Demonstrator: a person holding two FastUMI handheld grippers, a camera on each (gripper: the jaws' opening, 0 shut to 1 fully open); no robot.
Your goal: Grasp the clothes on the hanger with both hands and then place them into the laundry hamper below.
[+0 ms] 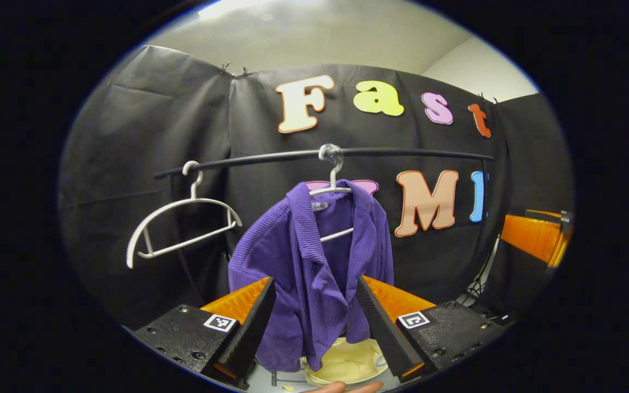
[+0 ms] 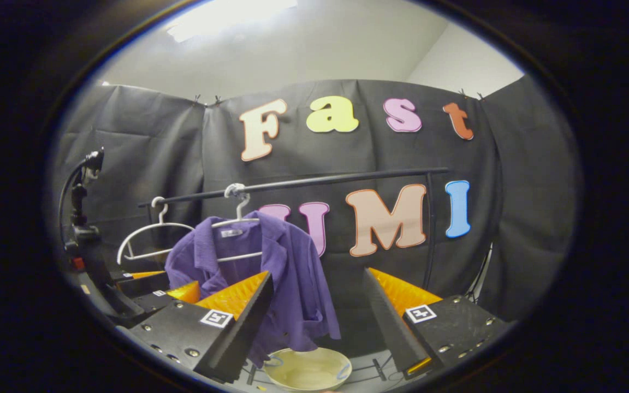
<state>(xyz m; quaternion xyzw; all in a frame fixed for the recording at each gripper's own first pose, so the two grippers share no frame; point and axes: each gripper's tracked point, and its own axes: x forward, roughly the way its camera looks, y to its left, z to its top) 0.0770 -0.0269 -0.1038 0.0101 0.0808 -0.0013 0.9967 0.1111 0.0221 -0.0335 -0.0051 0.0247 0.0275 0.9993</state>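
A purple shirt [image 1: 314, 256] hangs on a white hanger [image 1: 335, 188] from a black rail [image 1: 402, 153]. My left gripper [image 1: 315, 284] is open in front of the shirt's lower half, and the cloth shows in the gap between its orange fingers. In the right gripper view the purple shirt [image 2: 287, 273] hangs left of centre. My right gripper [image 2: 317, 295] is open with its left finger in front of the shirt's edge and nothing held. The cream laundry hamper [image 1: 347, 363] sits below the shirt, also seen as the hamper [image 2: 308, 369] low in the right gripper view.
An empty white hanger [image 1: 183, 229] hangs tilted on the rail's left end. The right gripper's orange finger [image 1: 535, 237] shows at the far right, and the left gripper [image 2: 150, 286] sits left of the shirt. A black stand [image 2: 82, 218] rises at the left. A hand [image 1: 342, 387] shows at the bottom edge.
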